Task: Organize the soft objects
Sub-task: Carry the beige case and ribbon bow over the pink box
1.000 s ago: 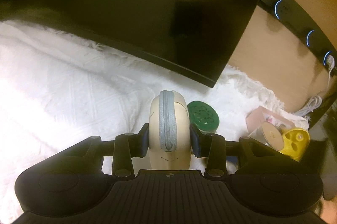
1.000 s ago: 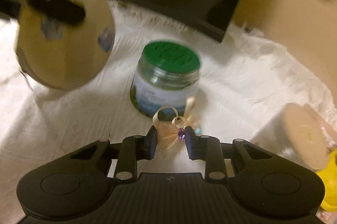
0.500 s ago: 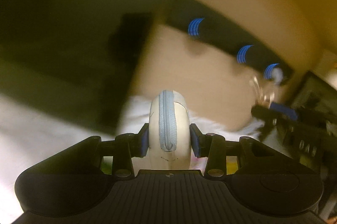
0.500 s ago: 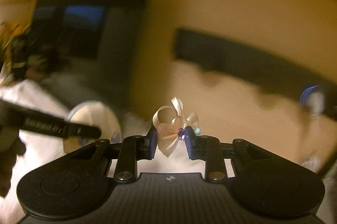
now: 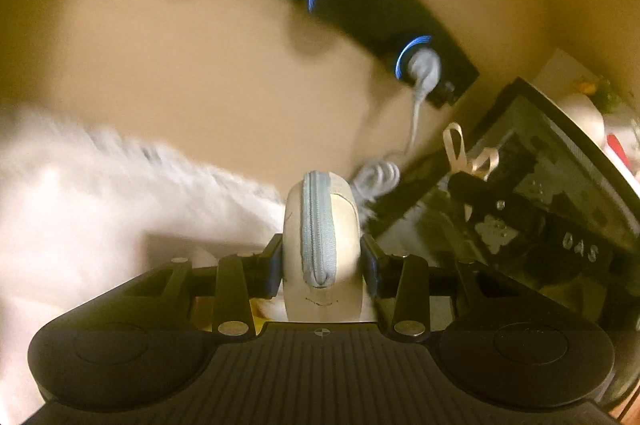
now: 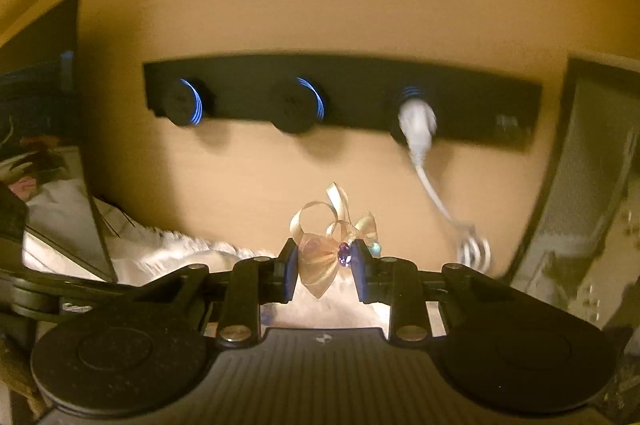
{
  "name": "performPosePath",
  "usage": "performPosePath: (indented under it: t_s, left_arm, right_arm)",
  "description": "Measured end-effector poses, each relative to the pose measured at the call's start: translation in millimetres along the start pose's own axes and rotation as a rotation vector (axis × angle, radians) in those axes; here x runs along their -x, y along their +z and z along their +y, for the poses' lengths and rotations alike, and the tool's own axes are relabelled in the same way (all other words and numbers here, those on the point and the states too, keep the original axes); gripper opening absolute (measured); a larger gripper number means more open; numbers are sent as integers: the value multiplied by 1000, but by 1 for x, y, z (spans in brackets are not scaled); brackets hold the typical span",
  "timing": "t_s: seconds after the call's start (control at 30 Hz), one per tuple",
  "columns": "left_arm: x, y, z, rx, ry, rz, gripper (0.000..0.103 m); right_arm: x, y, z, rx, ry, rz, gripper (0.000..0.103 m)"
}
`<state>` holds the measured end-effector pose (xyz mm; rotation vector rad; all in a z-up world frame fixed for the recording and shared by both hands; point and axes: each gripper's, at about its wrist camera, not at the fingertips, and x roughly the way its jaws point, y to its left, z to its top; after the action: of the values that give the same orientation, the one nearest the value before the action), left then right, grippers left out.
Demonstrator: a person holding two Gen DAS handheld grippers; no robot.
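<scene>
Carrying both items clear of the white cloth (image 5: 80, 209): our left gripper (image 5: 322, 261) clamps the zippered pouch (image 5: 320, 245) edgewise; our right gripper (image 6: 325, 267) pinches the ribbon bow (image 6: 320, 257), so neither drags.

Counts of the things in view

Two grippers show, a left gripper (image 5: 322, 259) and a right gripper (image 6: 325, 271). There is one cream pouch (image 5: 322, 237) with one blue zipper (image 5: 318, 233), and one ribbon bow (image 6: 332, 249) with one purple gem (image 6: 345, 254). One black wall strip (image 6: 344, 101) carries three blue-ringed sockets (image 6: 298, 105), and one white plug (image 6: 416, 123) with one cord (image 6: 436, 201) sits in it. One white cloth (image 5: 100, 193) lies below.
</scene>
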<state>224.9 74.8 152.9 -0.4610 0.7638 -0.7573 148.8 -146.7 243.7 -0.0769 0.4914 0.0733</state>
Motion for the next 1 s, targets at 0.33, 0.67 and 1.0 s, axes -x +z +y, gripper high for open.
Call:
performPosePath:
  t_s: [0.33, 0.67, 1.0]
  left_arm:
    - [-53, -19, 42, 22, 258, 142, 52]
    - [-42, -17, 36, -20, 271, 127, 53]
    - [-43, -23, 11, -127, 242, 146, 46]
  right_arm:
    - [-63, -22, -29, -158, 126, 221, 27]
    - [-153, -79, -23, -294, 170, 509, 27]
    - [-141, -98, -32, -257, 125, 515, 27]
